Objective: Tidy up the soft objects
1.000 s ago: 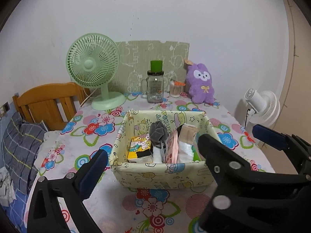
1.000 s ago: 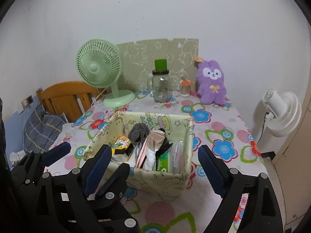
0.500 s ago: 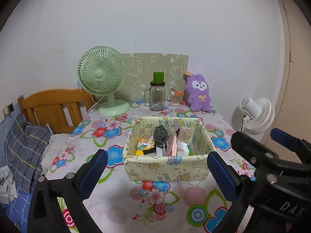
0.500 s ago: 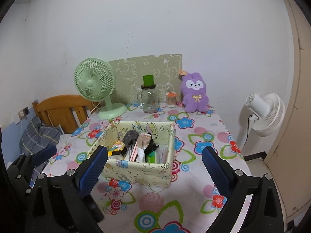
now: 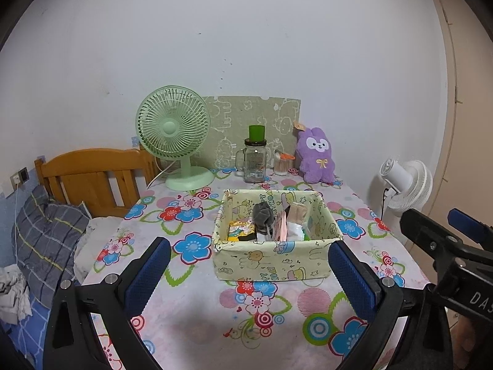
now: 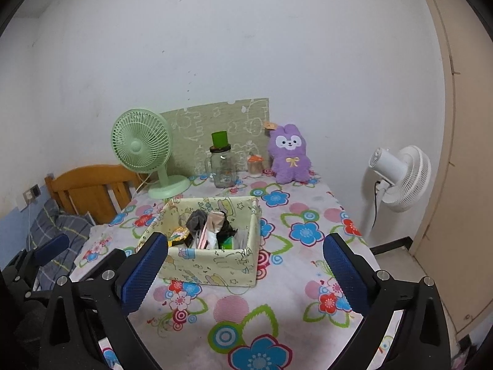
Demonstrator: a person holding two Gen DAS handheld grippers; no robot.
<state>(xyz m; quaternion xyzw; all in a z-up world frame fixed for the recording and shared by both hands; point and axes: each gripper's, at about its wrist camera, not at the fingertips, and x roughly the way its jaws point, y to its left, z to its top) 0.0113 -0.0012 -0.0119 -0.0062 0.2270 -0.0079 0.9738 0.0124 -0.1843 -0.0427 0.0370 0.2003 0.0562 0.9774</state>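
- The fabric box (image 5: 274, 259) sits near the middle of the desk (image 5: 197, 308), packed with soft items standing on edge: a grey bundle (image 5: 262, 212), a yellow printed packet (image 5: 240, 229) and pink and white packets (image 5: 285, 228).
- Nothing soft lies loose on the floral cloth around it, so the sorting looks essentially finished.
- The purple plush rabbit (image 5: 317, 155) stands at the back by the glass jar (image 5: 255, 163) and green fan (image 5: 174, 135); whether it belongs in the box I cannot tell.
- The left gripper (image 5: 249, 277) has wide, empty jaws.
- The right gripper (image 6: 245, 273) has jaws opening, nothing between them, short of the box.
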